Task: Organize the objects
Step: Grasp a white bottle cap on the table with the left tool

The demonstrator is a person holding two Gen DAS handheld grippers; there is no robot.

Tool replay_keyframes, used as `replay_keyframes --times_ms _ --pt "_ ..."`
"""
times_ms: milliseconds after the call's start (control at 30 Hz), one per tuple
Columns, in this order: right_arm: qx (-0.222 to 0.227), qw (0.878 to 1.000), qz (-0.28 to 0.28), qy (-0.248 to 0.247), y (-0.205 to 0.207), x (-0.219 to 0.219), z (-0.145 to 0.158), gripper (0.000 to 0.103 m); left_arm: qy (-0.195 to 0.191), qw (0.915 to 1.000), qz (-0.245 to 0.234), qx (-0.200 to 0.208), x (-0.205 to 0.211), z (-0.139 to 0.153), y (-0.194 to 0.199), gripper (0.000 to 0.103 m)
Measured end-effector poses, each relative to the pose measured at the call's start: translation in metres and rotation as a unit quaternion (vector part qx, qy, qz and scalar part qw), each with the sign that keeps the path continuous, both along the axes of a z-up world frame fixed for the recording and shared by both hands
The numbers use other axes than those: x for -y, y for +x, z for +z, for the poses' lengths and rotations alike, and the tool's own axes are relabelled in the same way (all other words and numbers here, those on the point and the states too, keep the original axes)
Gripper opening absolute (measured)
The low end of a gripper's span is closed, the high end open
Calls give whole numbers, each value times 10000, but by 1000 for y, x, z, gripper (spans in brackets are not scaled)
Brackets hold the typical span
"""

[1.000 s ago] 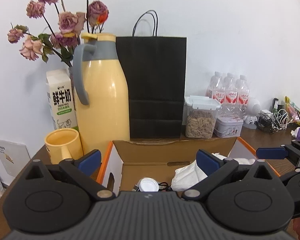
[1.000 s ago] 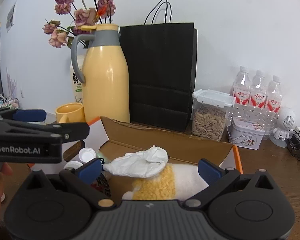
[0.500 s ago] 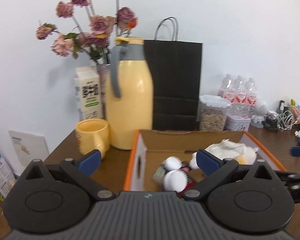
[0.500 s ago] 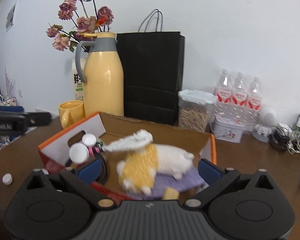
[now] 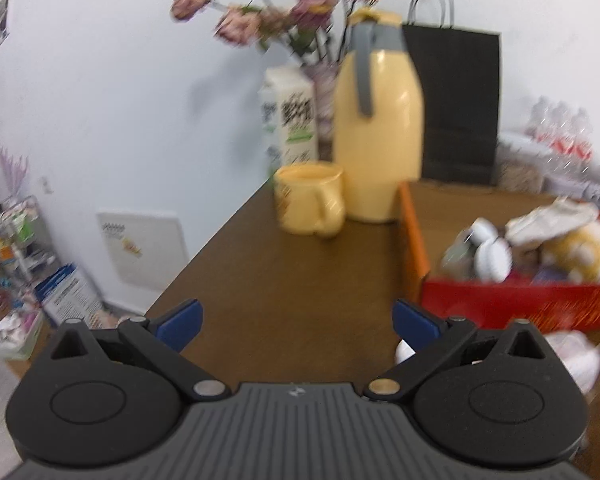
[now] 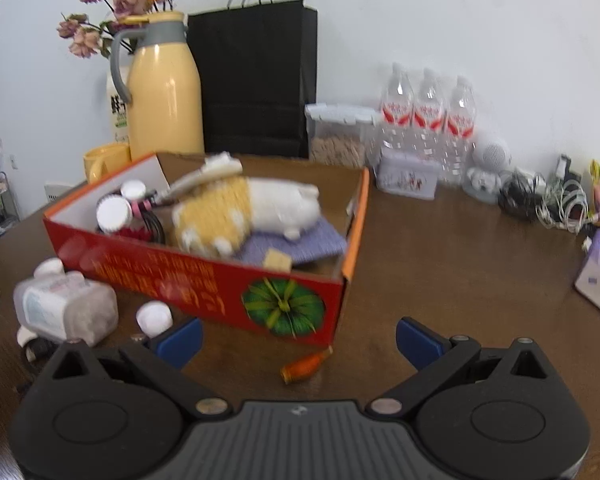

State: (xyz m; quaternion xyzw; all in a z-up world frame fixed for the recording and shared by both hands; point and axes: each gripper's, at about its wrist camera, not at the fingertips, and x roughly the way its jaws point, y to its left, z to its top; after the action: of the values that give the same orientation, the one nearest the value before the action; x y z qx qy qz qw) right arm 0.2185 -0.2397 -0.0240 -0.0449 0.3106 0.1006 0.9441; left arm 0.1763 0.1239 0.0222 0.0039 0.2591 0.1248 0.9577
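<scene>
On the table stand three water bottles [image 6: 427, 120], one yellow thermos [image 6: 165, 92], one yellow mug [image 5: 310, 204] and one black paper bag [image 6: 256, 76]. One red cardboard box [image 6: 220, 284] holds a single plush toy [image 6: 244, 210] and two white-capped bottles [image 6: 116, 210]. In front of it lie one plastic jar [image 6: 66, 308] on its side, two loose white caps [image 6: 154, 318] and one small orange bottle [image 6: 306, 366].

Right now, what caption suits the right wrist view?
Open right tool hovers before a red box holding a plush toy.

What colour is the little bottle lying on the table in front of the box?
Orange, the small bottle; clearest in the right wrist view.
</scene>
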Motion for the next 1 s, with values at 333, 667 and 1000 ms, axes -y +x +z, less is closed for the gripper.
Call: replay_keyframes --times_ms 333,667,1000 --pt "-256 9996 76 -81 0 8 -22 103 -95 9977 18 -674 -13 -42 -15 98" --pt "-260 9994 215 -4 4 10 -25 103 -479 9956 -103 -794 -16 -54 -12 46" --pt "-314 9973 662 -81 19 10 -31 85 -534 9966 -175 -608 -10 -57 -12 29"
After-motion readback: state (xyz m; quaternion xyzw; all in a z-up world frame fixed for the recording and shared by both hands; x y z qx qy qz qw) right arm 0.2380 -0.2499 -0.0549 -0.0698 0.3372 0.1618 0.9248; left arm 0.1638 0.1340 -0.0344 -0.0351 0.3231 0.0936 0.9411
